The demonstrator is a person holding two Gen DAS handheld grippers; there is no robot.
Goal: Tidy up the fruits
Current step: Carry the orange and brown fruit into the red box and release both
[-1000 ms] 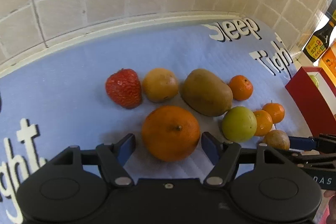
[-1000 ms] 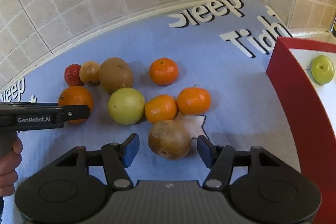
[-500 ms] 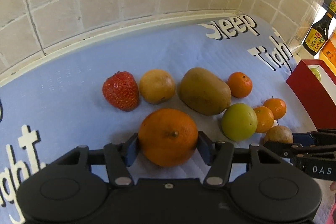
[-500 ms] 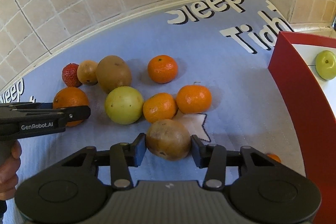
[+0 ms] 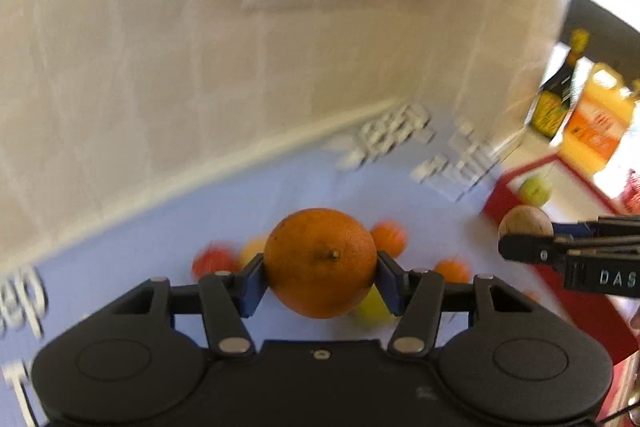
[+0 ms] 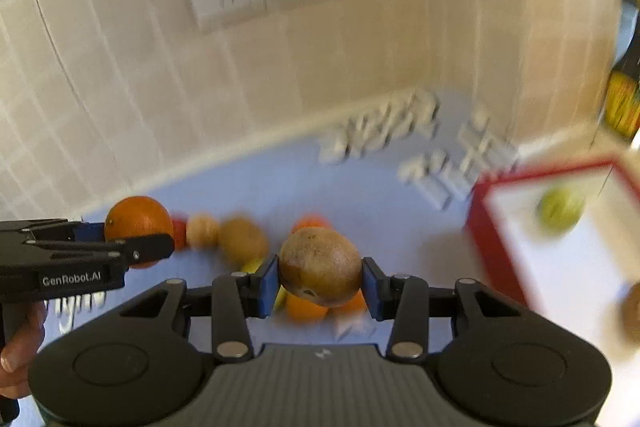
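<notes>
My left gripper (image 5: pixel 320 277) is shut on a large orange (image 5: pixel 320 261) and holds it above the blue mat (image 5: pixel 160 239). My right gripper (image 6: pixel 320 281) is shut on a brown round fruit (image 6: pixel 320 267), also lifted; it shows in the left wrist view (image 5: pixel 525 221) at the right. The left gripper with the orange (image 6: pixel 138 221) shows at the left of the right wrist view. Below lie a strawberry (image 5: pixel 212 261), a kiwi (image 6: pixel 242 239), small mandarins (image 5: pixel 387 237) and a green fruit (image 5: pixel 370 307), all blurred.
A red-rimmed white tray (image 6: pixel 492 247) stands at the right with a green fruit (image 6: pixel 560 209) in it. Bottles (image 5: pixel 556 99) and an orange carton (image 5: pixel 596 127) stand beyond it. A tiled wall (image 5: pixel 160 47) runs behind the mat.
Both grippers have lifted their fruit off the mat and the views have tilted up towards the wall. The frames are blurred by the motion.
</notes>
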